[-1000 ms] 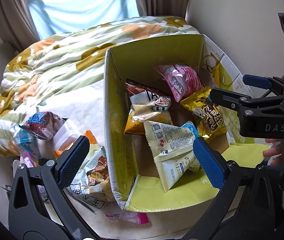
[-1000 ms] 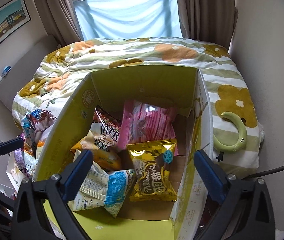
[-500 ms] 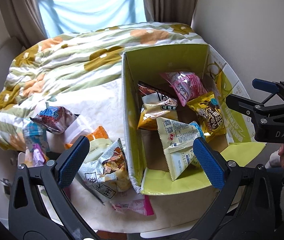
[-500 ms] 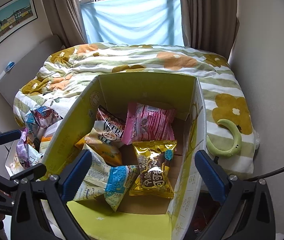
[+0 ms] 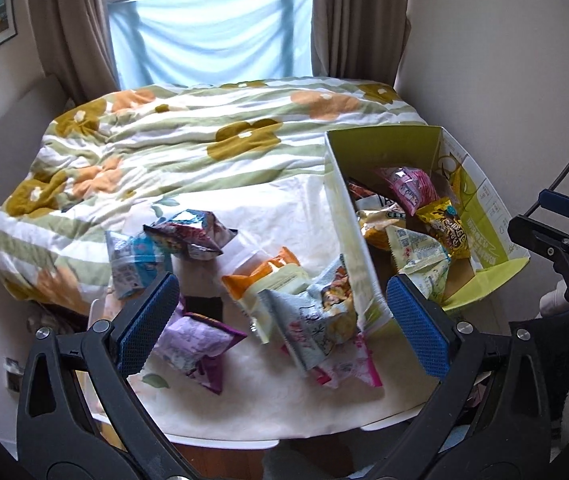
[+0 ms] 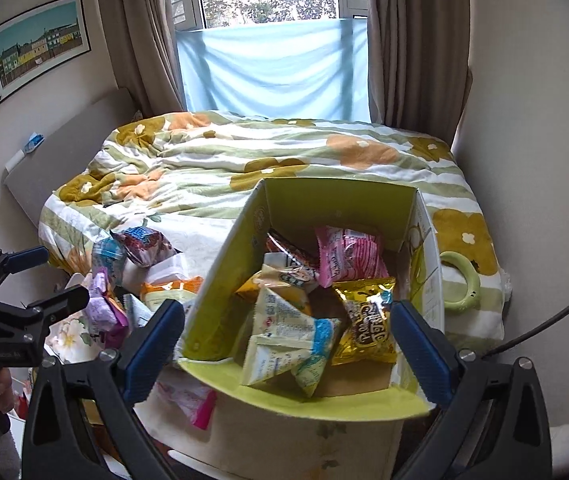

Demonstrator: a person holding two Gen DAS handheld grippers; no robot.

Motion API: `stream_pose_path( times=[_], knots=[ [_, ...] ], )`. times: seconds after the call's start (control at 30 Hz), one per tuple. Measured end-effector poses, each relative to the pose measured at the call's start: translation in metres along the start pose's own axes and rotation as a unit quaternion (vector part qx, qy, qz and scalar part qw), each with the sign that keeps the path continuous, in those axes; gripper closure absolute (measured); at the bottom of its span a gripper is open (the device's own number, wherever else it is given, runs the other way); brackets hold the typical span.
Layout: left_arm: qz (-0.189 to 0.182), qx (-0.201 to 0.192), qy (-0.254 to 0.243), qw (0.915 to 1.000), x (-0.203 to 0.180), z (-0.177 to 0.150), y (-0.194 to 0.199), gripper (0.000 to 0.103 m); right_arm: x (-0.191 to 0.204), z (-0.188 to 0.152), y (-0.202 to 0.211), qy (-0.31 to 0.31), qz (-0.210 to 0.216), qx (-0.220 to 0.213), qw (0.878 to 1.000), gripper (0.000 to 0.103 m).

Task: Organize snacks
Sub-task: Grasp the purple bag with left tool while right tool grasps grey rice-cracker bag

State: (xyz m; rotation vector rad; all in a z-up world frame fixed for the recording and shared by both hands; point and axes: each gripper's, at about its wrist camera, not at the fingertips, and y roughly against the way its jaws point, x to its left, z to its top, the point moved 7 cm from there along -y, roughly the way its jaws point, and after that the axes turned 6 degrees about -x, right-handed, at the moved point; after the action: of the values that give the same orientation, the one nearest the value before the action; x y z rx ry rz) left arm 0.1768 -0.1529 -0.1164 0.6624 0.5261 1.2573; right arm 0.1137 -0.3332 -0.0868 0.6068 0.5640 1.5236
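Observation:
An open yellow-green cardboard box sits on a white cloth at the bed's foot. It holds several packets: pink, gold, pale yellow. Loose packets lie left of the box: a light blue one, an orange one, a purple one, a dark one. My left gripper is open and empty above the loose pile. My right gripper is open and empty over the box's near end.
A flowered quilt covers the bed behind. A green ring toy lies right of the box. The wall is close on the right. A pink packet lies at the cloth's near edge.
My left gripper has swung left from over the box to over the loose pile. My right gripper has pulled back and up a little from the box. Both stay open.

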Motion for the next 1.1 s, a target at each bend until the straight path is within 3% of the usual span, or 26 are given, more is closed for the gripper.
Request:
stream_pose_path(
  times=[0.47, 0.8, 1.1],
  knots=[
    [-0.038, 0.022, -0.031, 0.9986, 0.097, -0.068, 0.003, 0.001, 0.102, -0.066, -0.006, -0.052, -0.038, 0.003, 0.998, 0.001],
    [-0.061, 0.040, -0.055, 0.9958, 0.125, -0.114, -0.049, 0.001, 0.151, -0.106, -0.053, -0.058, -0.071, 0.020, 0.996, 0.001],
    [-0.059, 0.040, -0.084, 0.9939, 0.135, -0.133, -0.107, 0.001, 0.164, -0.120, -0.100, -0.056, -0.115, 0.024, 0.992, 0.001]
  ],
)
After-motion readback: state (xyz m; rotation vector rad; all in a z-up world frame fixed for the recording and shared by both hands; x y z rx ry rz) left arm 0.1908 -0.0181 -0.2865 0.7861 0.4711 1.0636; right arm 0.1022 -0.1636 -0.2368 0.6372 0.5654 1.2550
